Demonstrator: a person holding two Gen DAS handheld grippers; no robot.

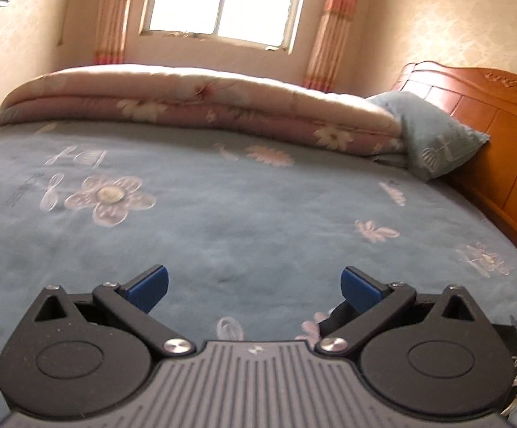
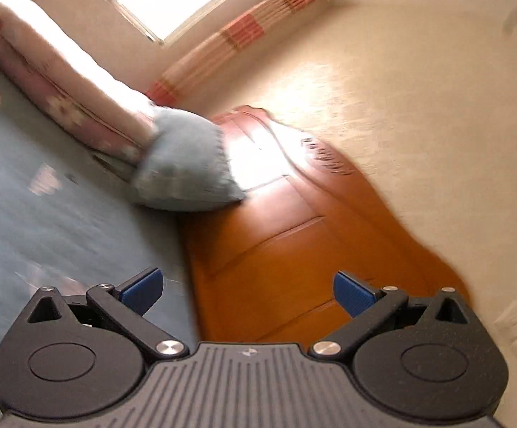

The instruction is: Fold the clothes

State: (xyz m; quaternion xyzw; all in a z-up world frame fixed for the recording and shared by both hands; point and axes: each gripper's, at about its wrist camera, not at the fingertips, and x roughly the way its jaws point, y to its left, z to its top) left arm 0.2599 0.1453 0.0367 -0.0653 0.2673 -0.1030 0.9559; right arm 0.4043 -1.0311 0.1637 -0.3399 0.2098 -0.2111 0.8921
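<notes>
No garment shows in either view. My left gripper [image 1: 254,287] is open above a blue bedsheet [image 1: 222,214] printed with pale flowers, its blue pads [image 1: 149,285] wide apart with nothing between them. A dark object [image 1: 333,315] peeks out below its right finger; what it is I cannot tell. My right gripper [image 2: 247,290] is open too, tilted and held over the bed's right edge, in front of the orange wooden headboard [image 2: 276,242]. The right wrist view is blurred by motion.
A folded pink floral quilt [image 1: 187,100] lies along the far side of the bed. A blue pillow [image 1: 433,135] leans on the wooden headboard [image 1: 501,149] at the right. Behind are a bright window [image 1: 226,0], striped curtains [image 1: 333,28] and cream walls.
</notes>
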